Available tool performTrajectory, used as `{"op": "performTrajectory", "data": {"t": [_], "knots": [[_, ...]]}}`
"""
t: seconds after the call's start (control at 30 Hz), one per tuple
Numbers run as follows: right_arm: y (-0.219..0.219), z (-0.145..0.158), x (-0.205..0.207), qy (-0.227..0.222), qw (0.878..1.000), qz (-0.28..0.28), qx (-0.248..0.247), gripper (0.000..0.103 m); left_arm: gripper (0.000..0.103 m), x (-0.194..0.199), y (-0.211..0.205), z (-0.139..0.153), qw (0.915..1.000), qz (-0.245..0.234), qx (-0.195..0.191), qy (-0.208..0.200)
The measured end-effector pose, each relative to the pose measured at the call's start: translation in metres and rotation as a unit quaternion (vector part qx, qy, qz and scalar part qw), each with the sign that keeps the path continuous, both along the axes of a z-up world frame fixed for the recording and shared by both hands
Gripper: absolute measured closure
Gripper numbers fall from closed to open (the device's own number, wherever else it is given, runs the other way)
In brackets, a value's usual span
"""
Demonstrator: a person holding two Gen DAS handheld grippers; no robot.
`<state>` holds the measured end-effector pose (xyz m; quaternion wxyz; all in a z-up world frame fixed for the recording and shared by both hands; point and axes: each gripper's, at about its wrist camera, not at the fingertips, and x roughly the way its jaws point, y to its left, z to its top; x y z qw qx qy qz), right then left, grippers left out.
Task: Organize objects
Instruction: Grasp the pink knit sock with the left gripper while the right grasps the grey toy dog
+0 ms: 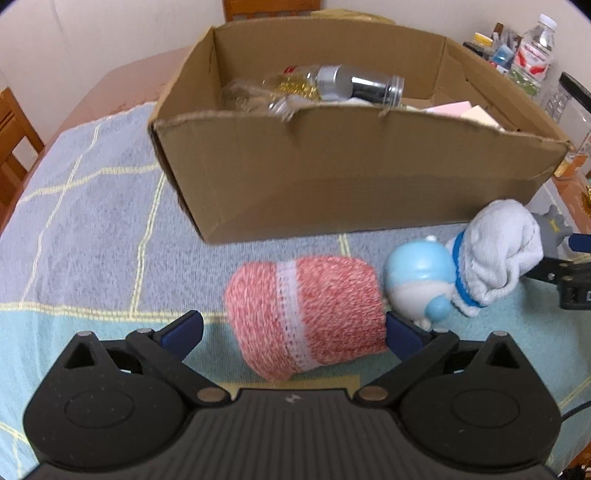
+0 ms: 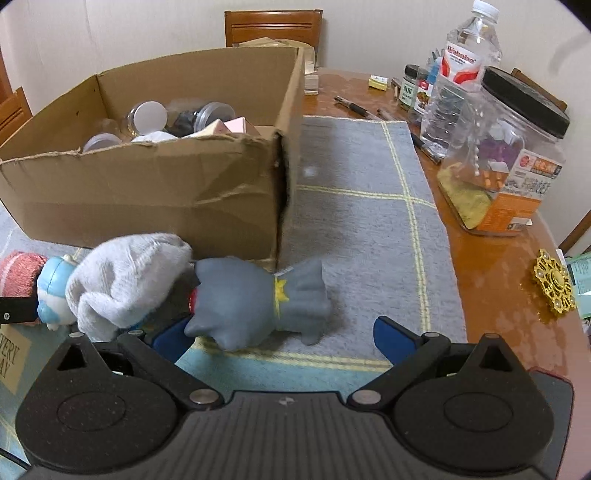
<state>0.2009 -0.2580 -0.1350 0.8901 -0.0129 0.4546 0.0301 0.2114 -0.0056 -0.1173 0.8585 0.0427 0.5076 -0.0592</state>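
A rolled pink knitted sock [image 1: 306, 314] lies on the checked cloth between the fingers of my left gripper [image 1: 293, 330], which is open; the right finger touches the roll and the left finger stands apart. To its right sit a blue-and-white toy figure [image 1: 421, 280] and a white sock with a blue band [image 1: 491, 254]. A grey toy figure [image 2: 255, 302] lies between the fingers of my right gripper [image 2: 284, 336], which is open, closer to its left finger. The white sock [image 2: 125, 277] rests against the grey toy. Behind them stands a cardboard box [image 1: 332, 166] holding jars and pink paper.
The cloth [image 2: 369, 206] covers a wooden table [image 2: 491, 280]. On the right are a water bottle [image 2: 461, 74], a black-lidded plastic jar [image 2: 509, 155], small spice jars [image 2: 413, 88], pens [image 2: 354, 107] and a gold spinner [image 2: 554, 284]. Wooden chairs [image 2: 273, 29] stand behind.
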Motion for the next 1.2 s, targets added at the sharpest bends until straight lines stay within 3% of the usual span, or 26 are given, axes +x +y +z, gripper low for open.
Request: {"op": "performTrajectory", "data": {"t": [0.47, 0.83, 1.2], "knots": [[0.003, -0.007, 0.003, 0.008, 0.999, 0.038, -0.007, 0.000, 0.000, 0.004, 0.005, -0.011, 0.9997, 0.015, 0.014, -0.010], [0.007, -0.014, 0.008, 0.000, 0.998, 0.056, -0.007, 0.000, 0.000, 0.005, 0.006, -0.022, 0.9994, -0.002, -0.009, -0.034], [0.013, -0.007, 0.021, -0.008, 0.997, 0.072, -0.004, 0.001, 0.004, 0.002, 0.003, -0.020, 0.9997, 0.011, -0.012, -0.020]]}}
